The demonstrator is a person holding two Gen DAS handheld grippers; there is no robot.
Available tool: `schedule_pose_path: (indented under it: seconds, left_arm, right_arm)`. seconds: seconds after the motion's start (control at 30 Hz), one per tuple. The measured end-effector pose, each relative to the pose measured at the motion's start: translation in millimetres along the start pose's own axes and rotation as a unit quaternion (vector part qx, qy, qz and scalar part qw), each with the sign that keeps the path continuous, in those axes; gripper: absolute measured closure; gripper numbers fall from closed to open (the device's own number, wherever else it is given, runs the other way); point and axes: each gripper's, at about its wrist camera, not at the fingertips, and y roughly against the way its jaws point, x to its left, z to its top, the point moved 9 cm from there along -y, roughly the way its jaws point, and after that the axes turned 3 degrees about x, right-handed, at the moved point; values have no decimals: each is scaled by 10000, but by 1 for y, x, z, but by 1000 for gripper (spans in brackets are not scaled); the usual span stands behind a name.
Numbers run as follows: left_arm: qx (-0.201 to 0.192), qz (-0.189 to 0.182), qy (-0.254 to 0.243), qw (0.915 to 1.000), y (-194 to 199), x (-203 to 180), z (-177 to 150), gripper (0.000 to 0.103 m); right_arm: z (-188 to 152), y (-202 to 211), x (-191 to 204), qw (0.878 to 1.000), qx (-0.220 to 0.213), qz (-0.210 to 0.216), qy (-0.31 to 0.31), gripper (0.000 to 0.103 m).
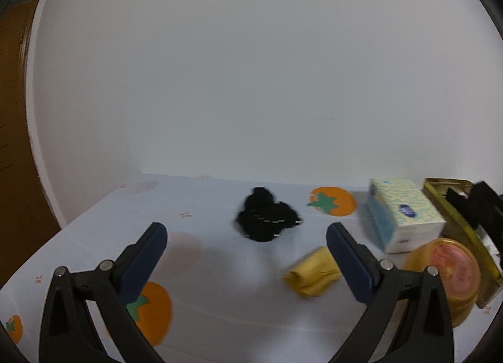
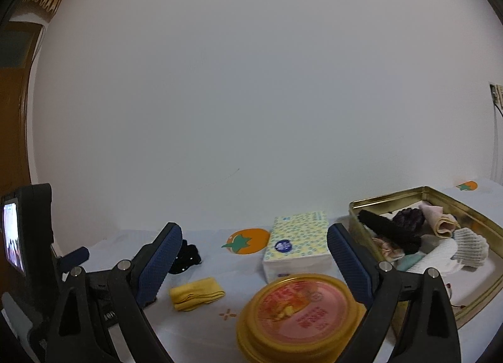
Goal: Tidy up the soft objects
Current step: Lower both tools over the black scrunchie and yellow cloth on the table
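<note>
A black scrunchie (image 1: pixel 266 219) lies on the table ahead of my left gripper (image 1: pixel 246 245), which is open and empty. A folded yellow cloth (image 1: pixel 311 272) lies just left of its right finger. In the right wrist view the yellow cloth (image 2: pixel 196 294) and the scrunchie (image 2: pixel 185 257) lie at the left. My right gripper (image 2: pixel 254 248) is open and empty, above a round yellow container (image 2: pixel 298 316). A gold tin (image 2: pixel 484 287) at the right holds several soft items, among them a black band (image 2: pixel 389 231) and a white sock (image 2: pixel 468 248).
A tissue pack (image 2: pixel 297 245) stands between the cloth and the tin; it also shows in the left wrist view (image 1: pixel 404 213). The tablecloth (image 1: pixel 220 268) has orange tomato prints. The other gripper's body (image 2: pixel 28 243) is at the left edge. A white wall is behind.
</note>
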Motion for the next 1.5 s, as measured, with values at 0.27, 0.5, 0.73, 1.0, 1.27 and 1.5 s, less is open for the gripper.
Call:
schedule_pose_path:
  seconds: [0.27, 0.5, 0.73, 1.0, 1.27, 1.5]
  left_arm:
    - [407, 624, 400, 9964, -31, 57, -4, 0]
    - [903, 1073, 831, 9866, -47, 91, -19, 0]
    - [1132, 1260, 760, 9826, -54, 95, -25, 1]
    - [1254, 1182, 754, 9821, -54, 93, -28, 1]
    - [1324, 1179, 916, 9799, -52, 101, -31, 1]
    - [1356, 1066, 895, 9809, -54, 99, -30, 1]
  right_arm:
    - [-8, -28, 17, 9992, 383, 106, 53, 8]
    - [-28, -76, 59, 9915, 1137, 355, 515, 8]
    - [-78, -126, 96, 9547, 2704, 664, 1046, 8]
    - [-114, -148, 90, 9264, 3613, 572, 890, 28]
    - [-111, -135, 91, 9292, 3480, 868, 887, 80]
    - [-60, -102, 82, 9586, 2189, 1812, 190, 82]
